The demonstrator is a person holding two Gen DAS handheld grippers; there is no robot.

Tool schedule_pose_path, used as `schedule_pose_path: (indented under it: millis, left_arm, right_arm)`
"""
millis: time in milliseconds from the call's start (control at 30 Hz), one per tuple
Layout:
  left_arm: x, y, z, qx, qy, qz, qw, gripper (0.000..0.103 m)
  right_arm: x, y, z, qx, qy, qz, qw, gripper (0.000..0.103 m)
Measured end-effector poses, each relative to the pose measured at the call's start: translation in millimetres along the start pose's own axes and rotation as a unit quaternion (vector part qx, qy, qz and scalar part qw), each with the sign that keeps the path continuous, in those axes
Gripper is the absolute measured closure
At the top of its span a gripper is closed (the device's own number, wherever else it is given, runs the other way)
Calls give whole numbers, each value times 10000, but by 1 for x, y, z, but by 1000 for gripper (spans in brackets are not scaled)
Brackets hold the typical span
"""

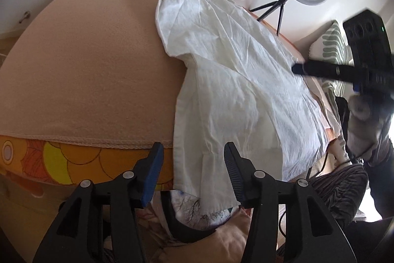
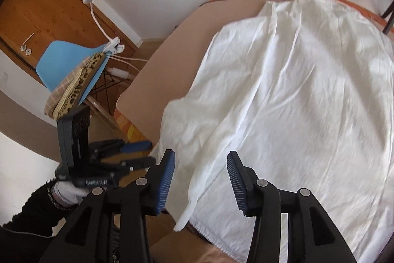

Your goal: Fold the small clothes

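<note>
The left gripper (image 1: pixel 193 159) hangs with its jaws apart and nothing between them, above the near hem of the white shirt (image 1: pixel 236 70), which lies spread on the tan-covered surface (image 1: pixel 86 65) with its lower edge drooping over the front. The right gripper (image 2: pixel 200 173) is likewise parted and empty over the same hem. The thin, creased cloth looks light, limp and likely to slide, so pinching a hem corner or side seam seems safest.
</note>
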State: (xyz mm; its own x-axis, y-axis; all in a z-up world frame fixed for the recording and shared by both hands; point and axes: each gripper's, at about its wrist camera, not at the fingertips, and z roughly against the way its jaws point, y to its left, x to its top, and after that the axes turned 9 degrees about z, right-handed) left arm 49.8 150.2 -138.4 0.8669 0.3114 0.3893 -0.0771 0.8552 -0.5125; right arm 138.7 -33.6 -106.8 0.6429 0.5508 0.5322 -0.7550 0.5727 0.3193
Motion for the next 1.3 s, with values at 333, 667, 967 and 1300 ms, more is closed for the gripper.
schedule_pose_path:
  millis: [333,667,967,1300]
  left_arm:
    - [-3,-4,-6,-105,42,-159,9998,87]
    - [-9,-7,-1,-232,-6,-380,9990,99]
    - [-20,-14,13,-536,-60,-431,9976,102]
    - [-15,-26,34,-617,-362,-717,9949,102]
  right_arm:
    - [126,-10,-68,-273,289,5,9992,39]
    - [176,13,-183,-1614,1236,438,9781,39]
    - [182,10,-201,-2482,1388,849,9549,103]
    - [185,-19,-124,-1208,316,-271,9918,103]
